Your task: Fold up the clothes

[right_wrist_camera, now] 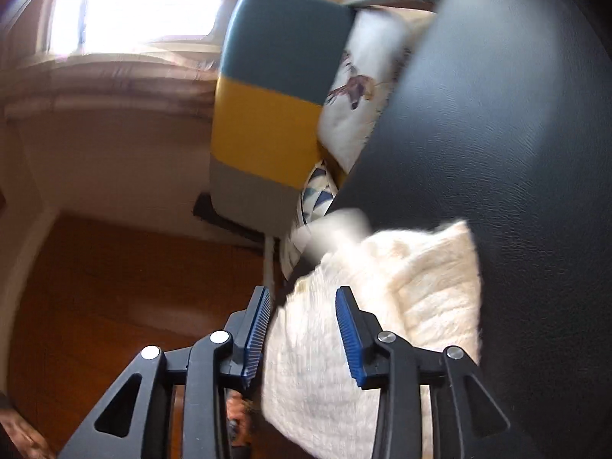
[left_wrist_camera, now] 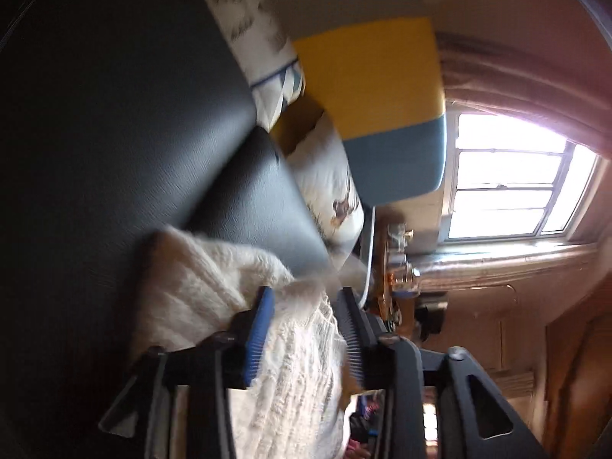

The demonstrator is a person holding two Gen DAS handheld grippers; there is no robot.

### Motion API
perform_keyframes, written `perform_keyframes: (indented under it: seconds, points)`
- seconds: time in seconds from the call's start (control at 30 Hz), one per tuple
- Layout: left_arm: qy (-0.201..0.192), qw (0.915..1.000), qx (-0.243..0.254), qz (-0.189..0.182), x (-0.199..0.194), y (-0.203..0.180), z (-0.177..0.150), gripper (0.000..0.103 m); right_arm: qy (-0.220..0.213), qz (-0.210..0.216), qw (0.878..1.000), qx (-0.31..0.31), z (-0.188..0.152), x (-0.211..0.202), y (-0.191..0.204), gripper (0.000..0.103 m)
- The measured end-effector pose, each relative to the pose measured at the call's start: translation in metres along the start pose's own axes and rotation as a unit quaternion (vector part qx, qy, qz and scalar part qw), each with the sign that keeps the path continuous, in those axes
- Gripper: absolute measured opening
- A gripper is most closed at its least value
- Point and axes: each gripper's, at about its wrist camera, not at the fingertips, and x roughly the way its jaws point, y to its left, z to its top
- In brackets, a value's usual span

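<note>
Left jaws: the left gripper (left_wrist_camera: 306, 329) stands parted, its blue pads clear of the cloth; released, though the white knit runs up between them.
Right jaws: the right gripper (right_wrist_camera: 302, 329) is likewise parted and released, with a fold of the same knit lying between the pads but not pinched.
Garment: the white knitted sweater (left_wrist_camera: 214, 287) lies bunched on the dark leather sofa (left_wrist_camera: 114, 114), partly folded; in the left view it spreads from the jaws toward 10 o'clock, in the right view (right_wrist_camera: 420, 279) toward 1 o'clock.
Key relation: the sweater's long axis seems to run across from one gripper to the other, each sitting at one end of the near edge, so neither hand is clearly nearer. Judged from this, a fresh grasp needs only a closing of the jaws, not a reach.
Farther: printed cushions (left_wrist_camera: 329, 179) lean at the sofa's end.
Farthest: a panel striped yellow and blue (left_wrist_camera: 371, 76), then a bright window (left_wrist_camera: 508, 183).
Uncertainty: motion blur hides which part of the sweater, hem or sleeve, sits in each gap.
</note>
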Motion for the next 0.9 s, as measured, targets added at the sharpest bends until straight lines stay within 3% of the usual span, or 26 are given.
perform_keyframes:
  seconds: [0.1, 0.23, 0.3, 0.4, 0.6, 0.63, 0.67, 0.83, 0.9]
  points:
    - [-0.014, 0.998, 0.047, 0.04, -0.02, -0.004, -0.008, 0.039, 0.046, -0.1, 0.987, -0.113, -0.021, 0.021, 0.033, 0.037]
    - [0.004, 0.9868, 0.126, 0.102, -0.029, -0.007, -0.03, 0.039, 0.112, -0.228, 0.936, -0.244, -0.057, 0.06, 0.064, 0.037]
    - [0.024, 0.9792, 0.162, 0.12, -0.03, -0.008, -0.044, 0.039, 0.13, -0.253, 0.925, -0.252, -0.068, 0.073, 0.061, 0.037]
    - [0.042, 0.97, 0.194, 0.14, -0.03, -0.007, -0.06, 0.039, 0.134, -0.273, 0.921, -0.242, -0.076, 0.074, 0.047, 0.037]
    - [0.077, 0.9616, 0.226, 0.135, -0.033, -0.005, -0.074, 0.039, 0.136, -0.245, 0.94, -0.196, -0.068, 0.067, 0.032, 0.037]
    - [0.083, 0.9601, 0.233, 0.13, -0.032, -0.008, -0.076, 0.031, 0.14, -0.24, 0.941, -0.191, -0.067, 0.065, 0.03, 0.037]
    - [0.089, 0.9584, 0.24, 0.125, -0.032, -0.01, -0.077, 0.008, 0.146, -0.236, 0.942, -0.187, -0.067, 0.062, 0.029, 0.037]
    - [0.109, 0.9466, 0.267, 0.144, -0.045, -0.019, -0.097, 0.005, 0.195, -0.252, 0.926, -0.204, -0.083, 0.049, 0.028, 0.031]
    - [0.112, 0.9554, 0.238, 0.134, -0.064, -0.006, -0.105, 0.005, 0.195, -0.236, 0.931, -0.196, -0.09, 0.04, 0.024, 0.031]
